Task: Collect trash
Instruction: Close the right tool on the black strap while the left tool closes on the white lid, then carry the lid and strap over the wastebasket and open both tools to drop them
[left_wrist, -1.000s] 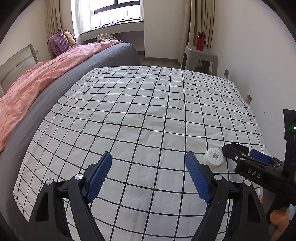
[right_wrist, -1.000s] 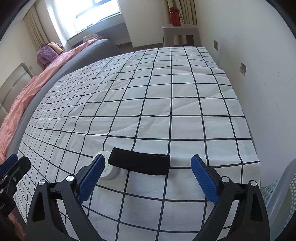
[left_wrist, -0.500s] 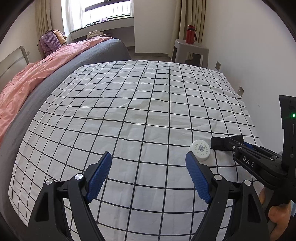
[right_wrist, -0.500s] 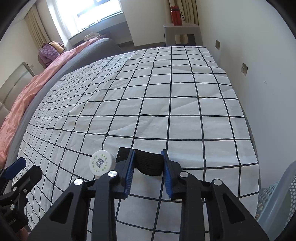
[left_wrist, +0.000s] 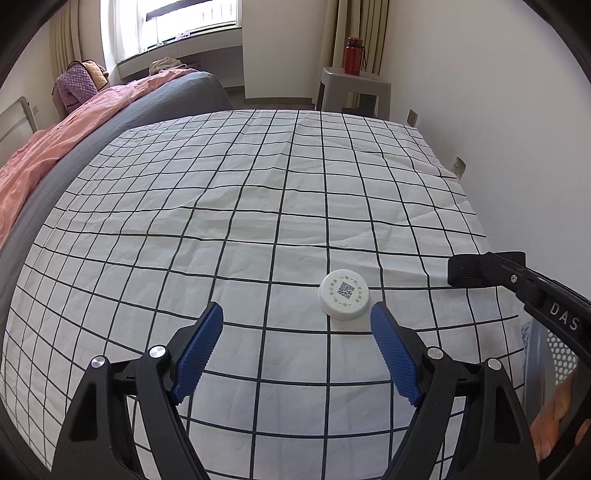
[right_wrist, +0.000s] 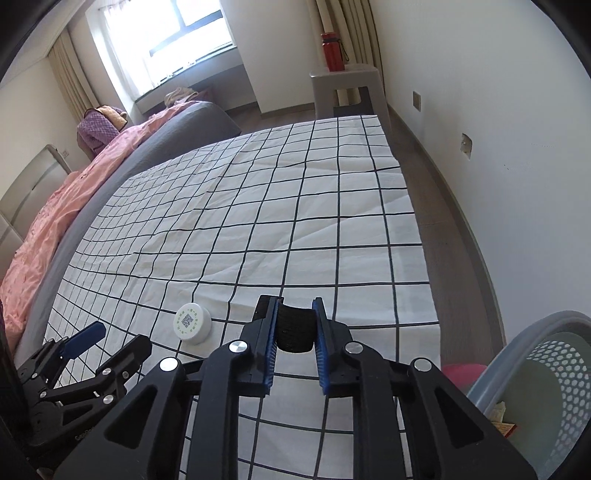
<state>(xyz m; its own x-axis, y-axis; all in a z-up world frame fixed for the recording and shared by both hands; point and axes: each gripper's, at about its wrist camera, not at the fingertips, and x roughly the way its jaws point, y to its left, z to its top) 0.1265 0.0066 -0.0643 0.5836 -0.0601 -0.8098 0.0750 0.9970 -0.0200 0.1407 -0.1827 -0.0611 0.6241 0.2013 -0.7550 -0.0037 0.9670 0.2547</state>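
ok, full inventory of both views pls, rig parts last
black strap: 1, black, pinched in the right claw, off the cloth
cap: 1, white with a QR code, on the cloth ahead of the left claw
grid cloth: 1, white with black lines, over the bed
basket: 1, grey-blue, floor at lower right
stool: 1, grey, by the far wall
bottle: 1, red, on the stool
blanket: 1, pink, bed's left side
left claw: 1, black with blue pads, open
right claw: 1, same colours, shut on the strap
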